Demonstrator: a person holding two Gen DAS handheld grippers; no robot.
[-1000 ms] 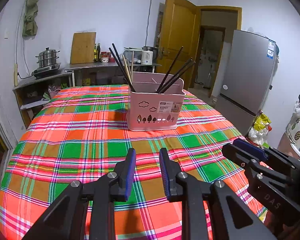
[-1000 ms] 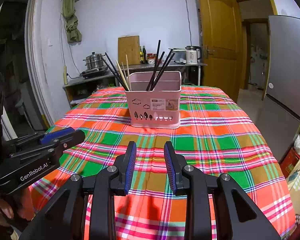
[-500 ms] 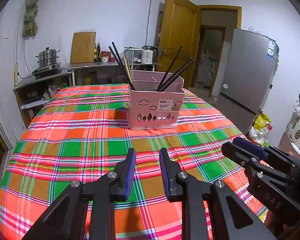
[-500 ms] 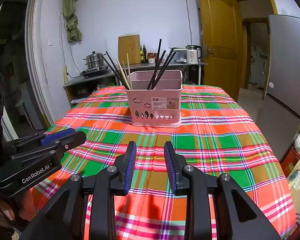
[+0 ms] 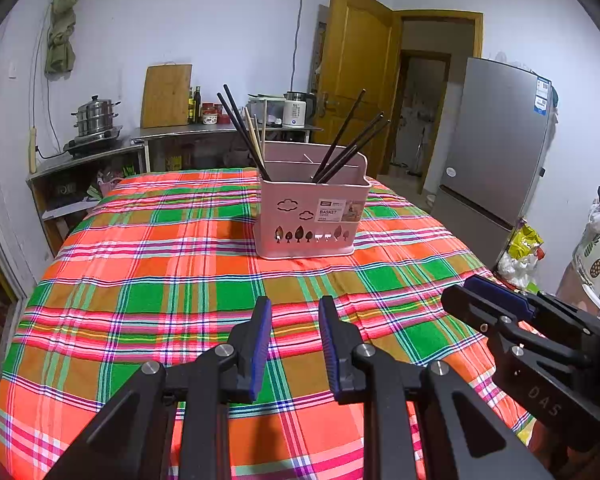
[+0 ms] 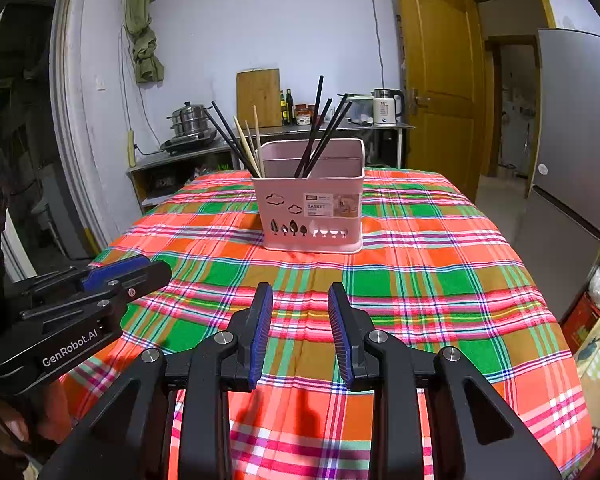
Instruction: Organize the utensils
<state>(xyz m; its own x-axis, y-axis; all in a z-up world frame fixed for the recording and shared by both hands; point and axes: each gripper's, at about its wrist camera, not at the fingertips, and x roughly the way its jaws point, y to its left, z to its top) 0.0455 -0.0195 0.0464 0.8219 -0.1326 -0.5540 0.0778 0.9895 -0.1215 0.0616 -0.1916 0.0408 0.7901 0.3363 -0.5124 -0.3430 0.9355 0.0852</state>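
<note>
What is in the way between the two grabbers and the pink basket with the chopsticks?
Nothing visible. Only bare plaid tablecloth lies between the right gripper, the left gripper and the pink basket. Both grippers' jaws are open and empty, and the chopsticks already stand in the basket.

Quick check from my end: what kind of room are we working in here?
Most likely a home kitchen with a dining table. A steamer pot sits on a burner along the wall, a kettle and cutting board stand on the steel counter, a refrigerator stands right, and a chopstick basket rests on the plaid-covered table.
</note>
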